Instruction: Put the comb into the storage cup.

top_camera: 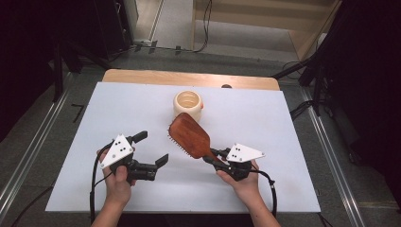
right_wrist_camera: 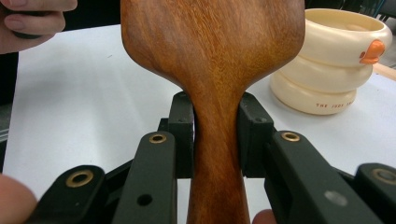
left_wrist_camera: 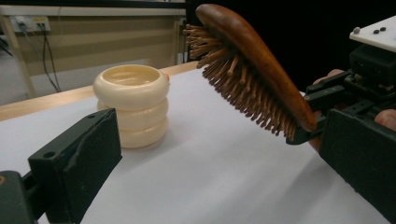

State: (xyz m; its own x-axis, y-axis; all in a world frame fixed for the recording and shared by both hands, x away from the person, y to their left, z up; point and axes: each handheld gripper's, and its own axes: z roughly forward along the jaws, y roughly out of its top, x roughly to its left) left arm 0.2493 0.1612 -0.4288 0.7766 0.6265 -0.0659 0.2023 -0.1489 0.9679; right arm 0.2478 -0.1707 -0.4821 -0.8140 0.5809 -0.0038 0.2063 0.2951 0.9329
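Above the white desk, the right gripper pinches the narrow handle of a glossy wooden paddle hairbrush with wooden bristles, held tilted near a cream ringed cup with partly legible red lettering, while the left gripper hovers, jaws spread.

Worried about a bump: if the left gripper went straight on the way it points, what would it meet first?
Probably the brush held in the right gripper; the left gripper stands open, aimed between it and the cream cup, though depth is unclear.
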